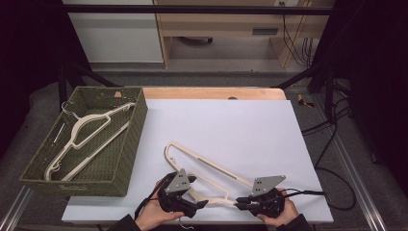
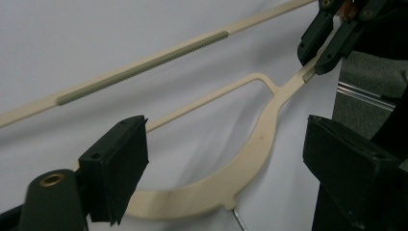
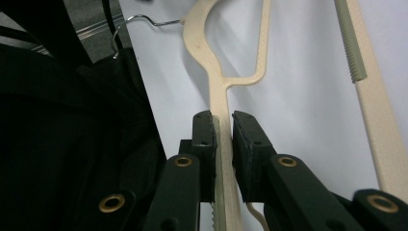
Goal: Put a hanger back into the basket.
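Hanger [image 1: 202, 166] pinned at one arm, second grip not yet made.

I judge this the pick-up step: my right gripper [image 1: 240, 203] is clamped on the hanger's near arm, while my left gripper [image 1: 201, 204] stands wide, its jaws straddling the curved neck without pressing. Next I'd close the left, then lift both together toward the basket [image 1: 122, 163], which sits left of the hanger and already holds another. The hanger lies flat on the white sheet [image 1: 240, 130], long axis running diagonally away from me leftward, wire hook [image 3: 144, 21] pointing back toward my side.
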Demonstrator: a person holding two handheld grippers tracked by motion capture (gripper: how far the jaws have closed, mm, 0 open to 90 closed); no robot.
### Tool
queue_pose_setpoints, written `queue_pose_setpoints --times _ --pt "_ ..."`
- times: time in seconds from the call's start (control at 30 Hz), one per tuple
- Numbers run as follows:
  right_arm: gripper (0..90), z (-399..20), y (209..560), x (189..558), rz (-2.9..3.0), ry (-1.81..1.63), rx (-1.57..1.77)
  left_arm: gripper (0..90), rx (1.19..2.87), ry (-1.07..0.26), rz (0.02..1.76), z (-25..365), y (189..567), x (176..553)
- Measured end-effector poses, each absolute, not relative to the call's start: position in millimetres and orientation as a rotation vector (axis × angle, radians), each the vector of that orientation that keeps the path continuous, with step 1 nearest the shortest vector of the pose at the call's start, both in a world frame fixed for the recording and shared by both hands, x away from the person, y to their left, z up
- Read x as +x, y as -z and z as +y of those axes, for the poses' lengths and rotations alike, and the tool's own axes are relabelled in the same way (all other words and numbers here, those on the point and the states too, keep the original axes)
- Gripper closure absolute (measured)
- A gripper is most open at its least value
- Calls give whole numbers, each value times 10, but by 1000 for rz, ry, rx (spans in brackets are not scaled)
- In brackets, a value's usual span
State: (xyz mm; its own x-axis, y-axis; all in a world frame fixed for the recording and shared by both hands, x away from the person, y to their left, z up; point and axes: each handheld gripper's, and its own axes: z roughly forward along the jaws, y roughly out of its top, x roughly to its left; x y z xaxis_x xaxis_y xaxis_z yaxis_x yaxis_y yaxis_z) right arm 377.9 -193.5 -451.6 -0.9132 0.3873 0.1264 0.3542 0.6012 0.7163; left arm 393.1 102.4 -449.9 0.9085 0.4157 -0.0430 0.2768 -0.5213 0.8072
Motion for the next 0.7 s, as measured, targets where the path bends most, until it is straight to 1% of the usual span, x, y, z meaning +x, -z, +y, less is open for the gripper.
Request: queue_pose_setpoints --times 0.13,0.23,0.33,0.37,0.57,0.7 --pt "801 -1909 4484 3793 2768 -1226 648 224 2215 -158 448 843 4570 3955" --pt "801 -1911 4475 3790 2772 -1228 655 290 2272 -142 405 731 4623 3950" --pt "800 -1924 4453 3794 2771 -1233 640 369 2329 -148 359 670 4660 3940" --pt "800 -1925 4447 3792 2769 -1234 640 408 2352 -147 335 669 4662 3948" --pt "800 -1915 4440 3789 2771 -1230 641 609 2385 -171 307 674 4672 3971" --pt "798 -1907 4452 3789 2780 -1230 640 642 2393 -178 259 671 4663 3969"
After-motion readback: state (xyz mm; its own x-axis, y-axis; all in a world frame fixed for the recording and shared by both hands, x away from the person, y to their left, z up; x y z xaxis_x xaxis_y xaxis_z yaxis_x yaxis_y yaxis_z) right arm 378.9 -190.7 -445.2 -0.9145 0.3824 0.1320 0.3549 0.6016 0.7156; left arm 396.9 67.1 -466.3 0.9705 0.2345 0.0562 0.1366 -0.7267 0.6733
